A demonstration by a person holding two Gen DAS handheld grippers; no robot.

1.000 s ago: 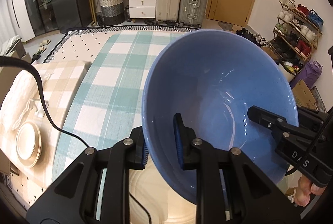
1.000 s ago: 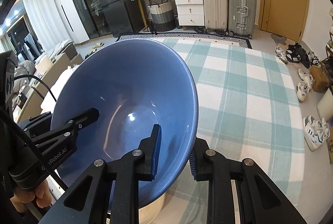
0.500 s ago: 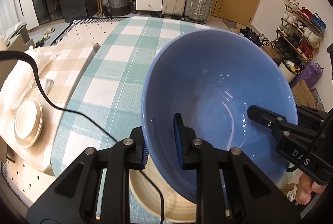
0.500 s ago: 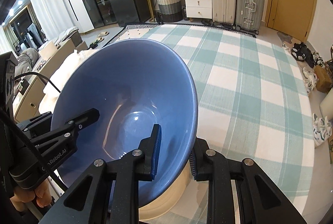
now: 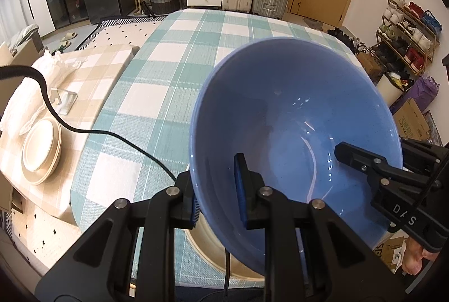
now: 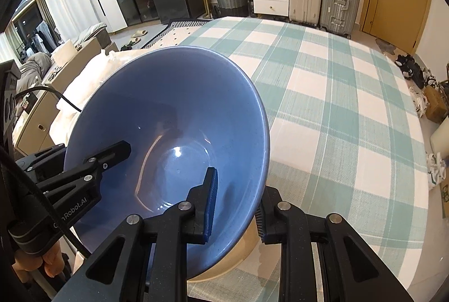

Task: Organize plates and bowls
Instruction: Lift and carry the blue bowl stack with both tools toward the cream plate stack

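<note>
A large blue bowl [image 5: 294, 128] fills both views [image 6: 168, 128]. My left gripper [image 5: 217, 195] is shut on its left rim, one pad inside and one outside. My right gripper [image 6: 235, 203] is shut on its right rim the same way. The bowl hangs just above a cream bowl [image 5: 213, 251] that stands on the checked table near its front edge; its rim also shows in the right wrist view [image 6: 238, 257]. A stack of cream plates [image 5: 42, 144] lies on the beige side table at the left.
The teal-and-white checked tablecloth [image 5: 174, 71] stretches away in front of the bowls. A black cable [image 5: 112, 133] runs across its left side. A beige checked side table [image 5: 84, 77] with a white cloth stands to the left. Suitcases and drawers line the far wall.
Both grippers have carried the blue bowl downward, toward the cream bowl, and tilted forward, so more of the table shows. The grip on the rim has not changed.
</note>
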